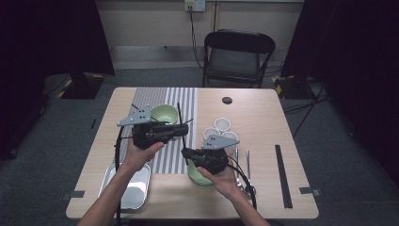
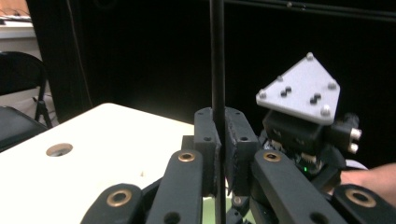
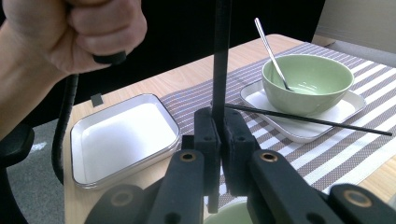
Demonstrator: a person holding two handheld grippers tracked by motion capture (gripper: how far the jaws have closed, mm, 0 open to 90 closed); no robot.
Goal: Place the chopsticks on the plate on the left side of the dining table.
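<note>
Glossy green ceramic bowl [image 3: 308, 81], shiny metal spoon [image 3: 271, 51], matt black chopstick [image 3: 308, 120], woven striped cloth mat [image 3: 355, 140]

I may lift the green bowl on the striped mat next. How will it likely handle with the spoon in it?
The green bowl looks glazed, so probably slippery and breakable. Its spoon leans loosely against the rim, so tilting may send it sliding out.

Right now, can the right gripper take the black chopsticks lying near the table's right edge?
Probably not yet. The path over the table to those chopsticks looks free, but the right gripper is already shut on another chopstick, so its jaws are occupied.
</note>
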